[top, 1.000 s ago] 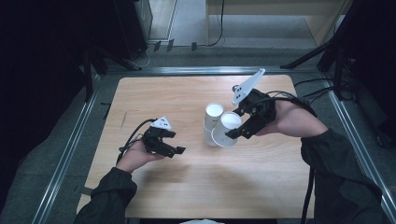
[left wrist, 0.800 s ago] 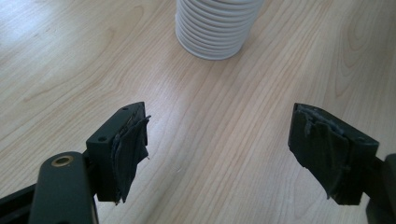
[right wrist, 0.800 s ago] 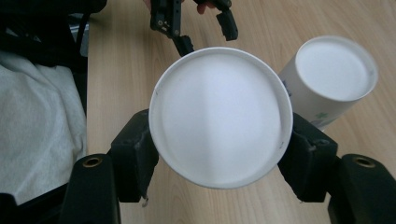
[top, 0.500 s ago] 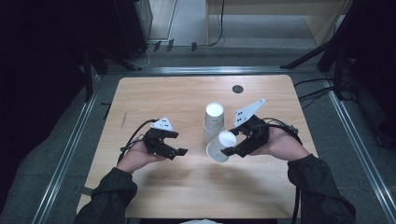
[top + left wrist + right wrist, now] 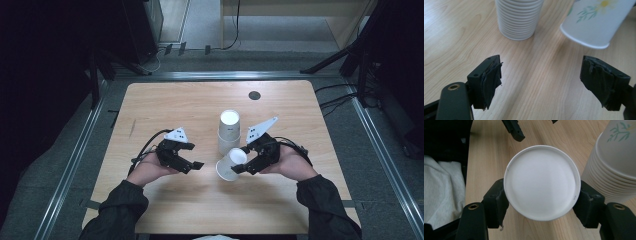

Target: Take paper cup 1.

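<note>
Paper cups are the business on this pale wooden table (image 5: pixel 200 200). One single white paper cup (image 5: pixel 230 163) with a floral print sits in the right gripper (image 5: pixel 240 164), tilted on its side, so that its base faces the camera in the right gripper view (image 5: pixel 542 182), where the two black pads press against the cup's opposite sides. In the high view the cup hangs low over the table, just in front of a tall stack of nested white paper cups (image 5: pixel 229 131) that stands upside down near the table's middle. The held cup and the stack are close together but I cannot tell whether they touch.

The left gripper (image 5: pixel 194 164) is held apart to the left of the cup, pointing toward it. Its jaws have just been opening and now stand wide apart with nothing between them; in the left gripper view the bare wood grain shows between the pads (image 5: pixel 491 80), with the ribbed foot of the stack (image 5: pixel 517 18) and the rim of the tilted cup (image 5: pixel 594 25) beyond.

A small dark round disc (image 5: pixel 254 95) lies on the table's far edge, well apart from the cups.
</note>
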